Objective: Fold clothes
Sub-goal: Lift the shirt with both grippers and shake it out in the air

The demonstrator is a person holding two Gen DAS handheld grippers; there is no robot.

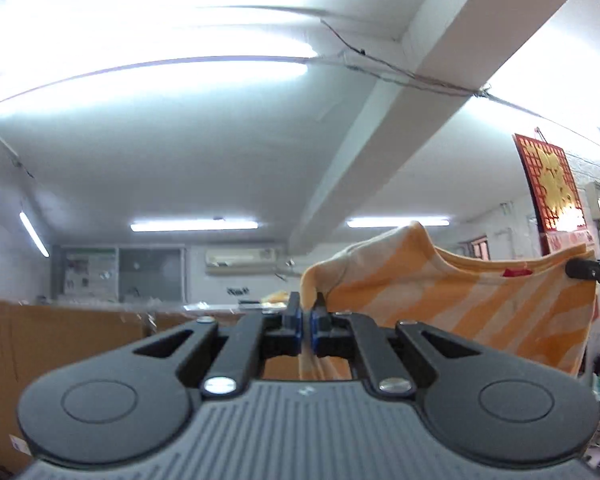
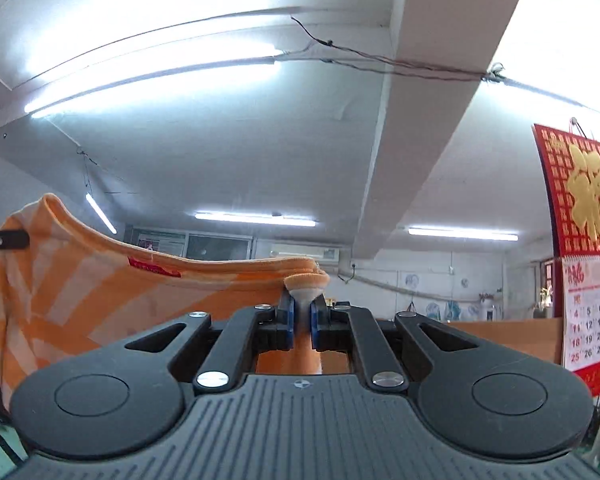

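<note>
Left wrist view: the left gripper [image 1: 306,312] pinches one top corner of the orange striped shirt [image 1: 460,308], which hangs spread in the air. Right wrist view: the right gripper [image 2: 303,314] pinches the opposite corner, apparently at the collar edge.

Right hand-held gripper [image 2: 303,312] tight on orange striped garment [image 2: 100,300], aloft.
</note>
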